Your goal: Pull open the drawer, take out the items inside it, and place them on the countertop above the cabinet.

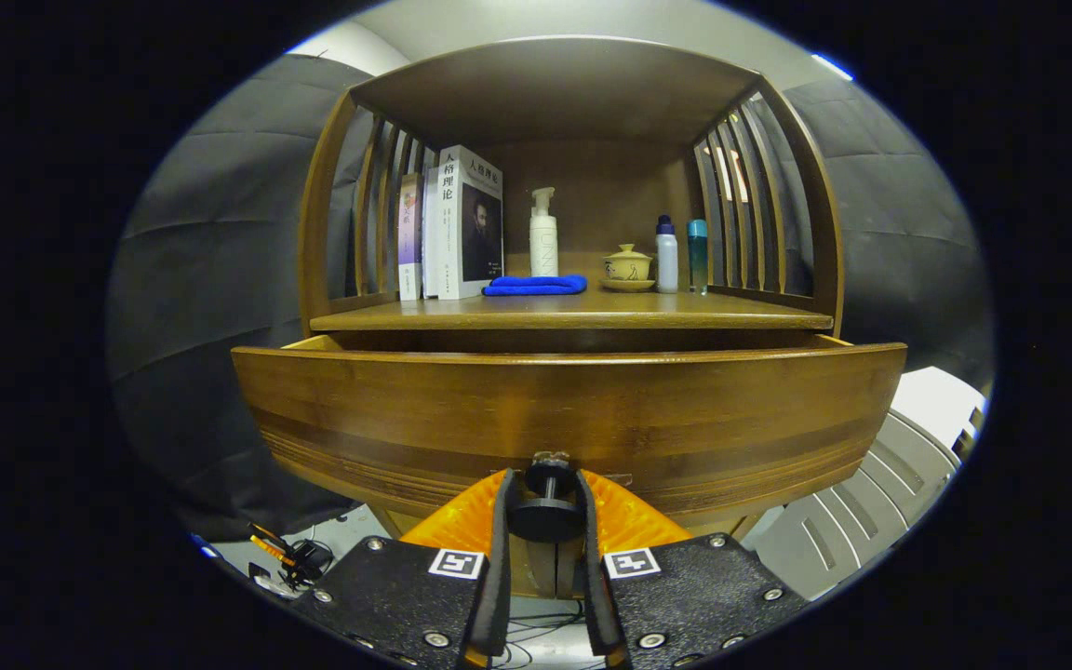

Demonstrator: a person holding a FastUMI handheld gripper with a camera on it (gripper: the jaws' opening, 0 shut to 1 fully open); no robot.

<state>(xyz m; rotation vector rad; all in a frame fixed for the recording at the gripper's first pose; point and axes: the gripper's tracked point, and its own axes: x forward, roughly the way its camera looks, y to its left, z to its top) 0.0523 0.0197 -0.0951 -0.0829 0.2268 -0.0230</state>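
Tool [545, 507] clenched on the drawer knob [545, 510]: dark round knob sits between the two fingers [499, 558], both pressing its sides. Knob stem runs into the drawer front just ahead.

Drawer [569, 419] pulled part-way out from the cabinet; wooden front curves wide across the view right beyond the fingertips. Side walls visible at both top corners, a dark gap between the front's top edge and the worktop edge. Inside of drawer hidden by the front, contents cannot be told.

Worktop [573, 316] above the drawer, under a wooden hutch with slatted sides and a flat roof. On it, left to right:
- books [452, 228] standing upright against the left slats
- blue cloth [536, 285] folded flat, just beside the books
- white pump bottle [543, 233] upright behind the cloth
- small lidded cup [627, 265] on a saucer
- white bottle with blue cap [666, 253], touching or nearly touching a teal bottle [698, 255] beside it

Grey plastic chair [871, 502] beyond the drawer's right end. Cables [289, 558] on the floor below the left end.
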